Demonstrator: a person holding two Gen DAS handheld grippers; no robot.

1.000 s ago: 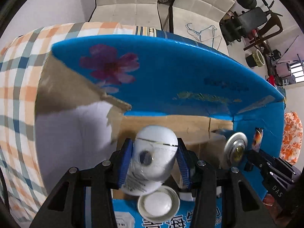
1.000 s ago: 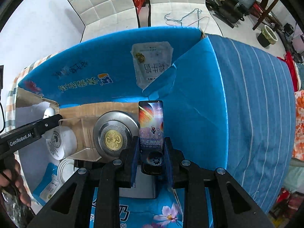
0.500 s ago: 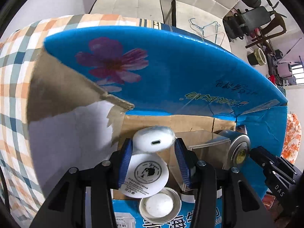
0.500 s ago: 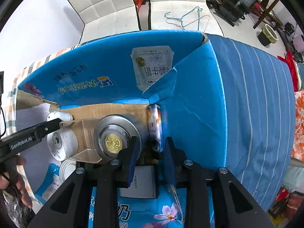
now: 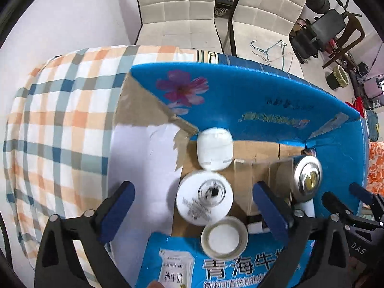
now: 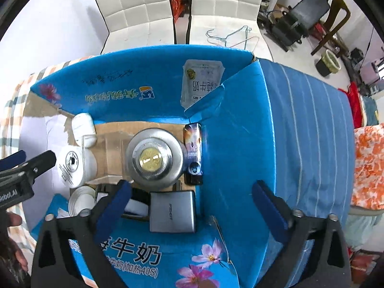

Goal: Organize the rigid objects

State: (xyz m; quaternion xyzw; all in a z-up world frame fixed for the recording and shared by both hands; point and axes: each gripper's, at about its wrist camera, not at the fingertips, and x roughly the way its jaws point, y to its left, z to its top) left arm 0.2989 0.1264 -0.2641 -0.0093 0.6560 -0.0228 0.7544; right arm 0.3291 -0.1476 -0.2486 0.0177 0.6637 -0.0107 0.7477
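My left gripper [image 5: 193, 195] hangs over the open blue cardboard box [image 5: 240, 96], its jaws opening wide with nothing pressed between them. Below it in the box lie a white earbud case [image 5: 214, 152] in the far left corner, a white cream jar [image 5: 204, 200] and a small open jar [image 5: 224, 237]. My right gripper [image 6: 192, 198] is also opening, with nothing held. Under it a space-print tube [image 6: 193, 153] rests against the box's right wall, beside a round silver tin [image 6: 153, 159] and a grey power bank [image 6: 171, 212].
A clear acrylic holder [image 5: 261, 182] stands mid-box. The box sits on a bed with a checked sheet [image 5: 60, 120] and blue striped cover [image 6: 312, 132]. A person's hand [image 6: 12, 228] shows at lower left. Chairs [image 6: 134, 7] and gym gear [image 6: 304, 12] stand beyond.
Both grippers went from shut to wide open and rose. The left let go of the white earbud case, the right let go of the space-print tube; both things now rest in the box.
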